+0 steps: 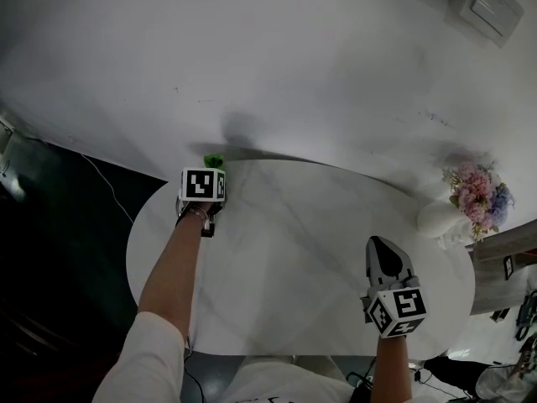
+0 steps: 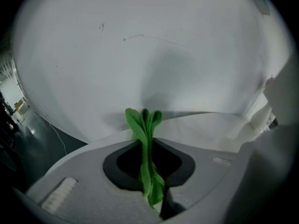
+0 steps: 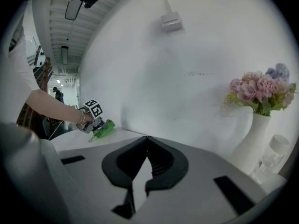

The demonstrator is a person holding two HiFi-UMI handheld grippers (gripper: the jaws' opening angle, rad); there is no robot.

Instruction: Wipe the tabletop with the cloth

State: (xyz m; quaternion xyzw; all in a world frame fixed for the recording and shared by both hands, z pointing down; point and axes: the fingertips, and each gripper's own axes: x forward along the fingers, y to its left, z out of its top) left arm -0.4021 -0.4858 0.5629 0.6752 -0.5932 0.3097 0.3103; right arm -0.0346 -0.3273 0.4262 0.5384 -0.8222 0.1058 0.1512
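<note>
Currently: left gripper sits centre-left in the head view, at the upper edge of the tabletop, beside the wall. Its jaws pinch the green cloth, whose bunched folds stick out past the tips. Right gripper at lower right, over the tabletop, jaws pressed together with nothing between. Vase of flowers at right edge.

Legible text: none | Numbers: none | Left tool, right tool: cubes show square marker patterns only
</note>
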